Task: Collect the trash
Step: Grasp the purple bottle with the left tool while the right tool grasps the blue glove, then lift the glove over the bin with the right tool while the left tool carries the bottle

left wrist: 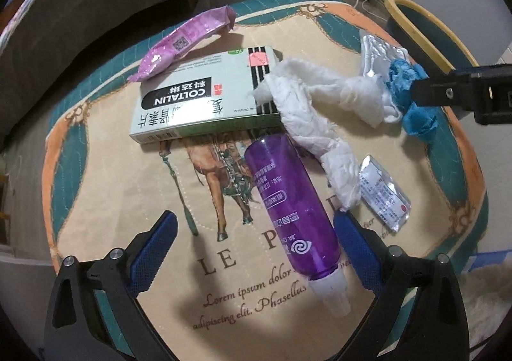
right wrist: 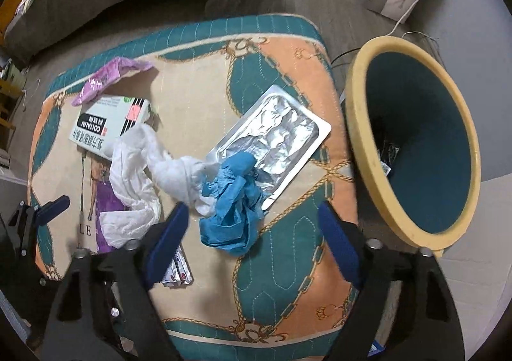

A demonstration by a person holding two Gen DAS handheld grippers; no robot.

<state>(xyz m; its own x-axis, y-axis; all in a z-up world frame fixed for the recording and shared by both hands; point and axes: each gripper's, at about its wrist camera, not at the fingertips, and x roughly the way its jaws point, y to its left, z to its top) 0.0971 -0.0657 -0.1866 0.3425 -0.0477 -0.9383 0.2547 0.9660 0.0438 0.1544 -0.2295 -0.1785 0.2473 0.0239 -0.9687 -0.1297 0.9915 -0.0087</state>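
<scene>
Left view only: purple bottle (left wrist: 292,201) whole | both grippers (left wrist: 254,226) (right wrist: 251,220) agape

Cushion (left wrist: 96,169): cream centre with a brown horse print and dark lettering, bordered in teal and orange panels with gold rope motifs. Bottle (left wrist: 289,201): translucent purple, white cap, white print. Box (left wrist: 204,95): pale green-white, black label band, black stripes, pink patch. Wrapper (left wrist: 185,41): pink-purple. Tissue (left wrist: 320,105): white. Glove (right wrist: 233,201): blue. Blister pack (right wrist: 281,130): silver foil. Bin (right wrist: 416,143): yellow rim, teal interior. Tool pads (left wrist: 160,242): blue, on black frames.
</scene>
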